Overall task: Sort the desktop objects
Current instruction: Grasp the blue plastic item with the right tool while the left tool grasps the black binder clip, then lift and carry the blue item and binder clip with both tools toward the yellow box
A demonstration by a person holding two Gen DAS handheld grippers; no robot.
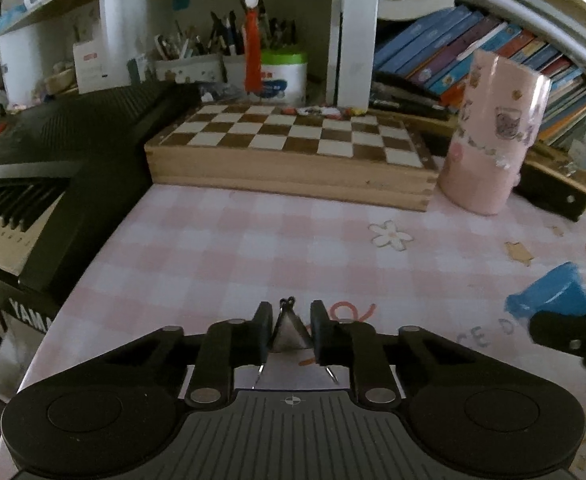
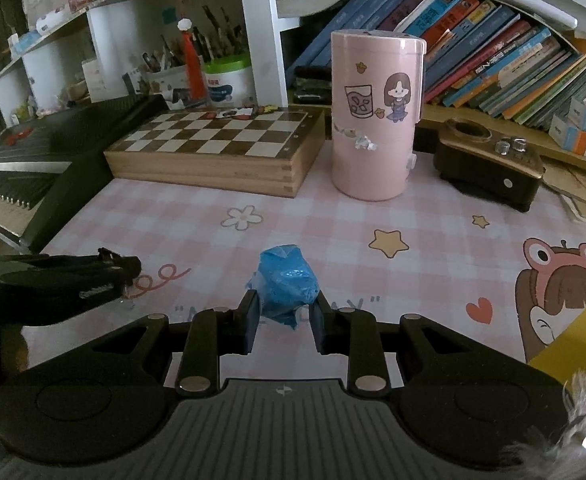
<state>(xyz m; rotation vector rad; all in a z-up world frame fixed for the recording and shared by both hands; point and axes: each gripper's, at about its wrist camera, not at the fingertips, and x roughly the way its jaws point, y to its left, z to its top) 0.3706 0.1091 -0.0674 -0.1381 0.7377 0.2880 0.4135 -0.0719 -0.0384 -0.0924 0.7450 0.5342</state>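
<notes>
My left gripper (image 1: 292,312) is shut on a small silver binder clip (image 1: 288,336), whose wire loops stick up between the fingertips, just above the pink checked tablecloth (image 1: 213,248). My right gripper (image 2: 286,297) is shut on a crumpled blue plastic wad (image 2: 287,276), which bulges out ahead of the pads. In the left wrist view the blue wad (image 1: 549,292) appears at the right edge. The right wrist view has the left gripper (image 2: 125,276) low at the left edge, close above the cloth.
A wooden chessboard box (image 2: 213,148) lies at the back, a tall pink sticker-covered canister (image 2: 375,120) beside it, and a black radio-like device (image 2: 489,164) further right. A black piano keyboard (image 1: 33,168) borders the left. Books (image 2: 513,52) and pen holders (image 1: 229,52) fill the shelves.
</notes>
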